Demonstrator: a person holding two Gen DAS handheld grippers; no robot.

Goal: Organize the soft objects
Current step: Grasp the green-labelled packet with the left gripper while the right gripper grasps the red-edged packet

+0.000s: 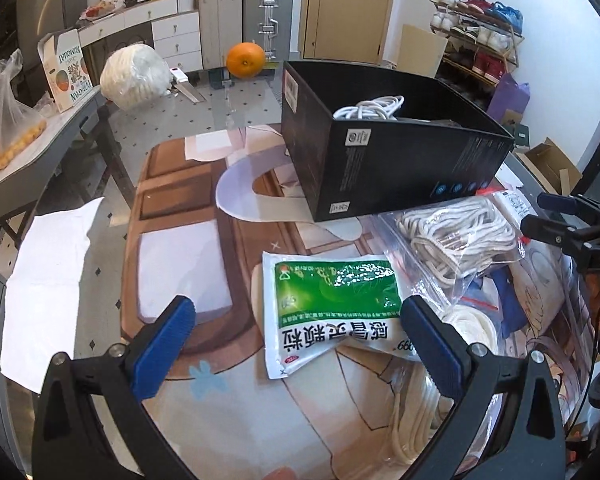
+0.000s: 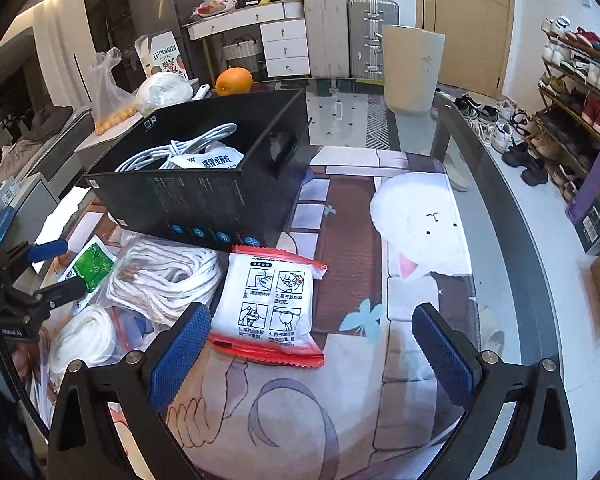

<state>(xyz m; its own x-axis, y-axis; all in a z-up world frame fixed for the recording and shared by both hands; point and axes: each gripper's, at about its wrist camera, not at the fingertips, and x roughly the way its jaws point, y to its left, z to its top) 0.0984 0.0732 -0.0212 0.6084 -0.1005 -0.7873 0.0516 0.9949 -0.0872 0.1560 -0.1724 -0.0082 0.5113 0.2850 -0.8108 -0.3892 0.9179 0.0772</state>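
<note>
Cluttered table (image 2: 500,184) — black box (image 2: 204,200) behind rope bags (image 2: 160,280); both grippers' fingers apart.

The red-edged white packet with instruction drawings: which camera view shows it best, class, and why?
The right wrist view: the red-edged packet lies whole and unobstructed on the mat, just ahead of the open right gripper. In the left wrist view it is mostly cut off behind the bagged rope.

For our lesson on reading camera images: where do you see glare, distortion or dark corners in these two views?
Left wrist view: glare speckles the green sachet and the bagged rope; the black box bows with fisheye curvature. Right wrist view: daylight sheens the glass table, whose edge curves strongly; the red-edged packet stays sharp. Both views go black at the corners.
</note>
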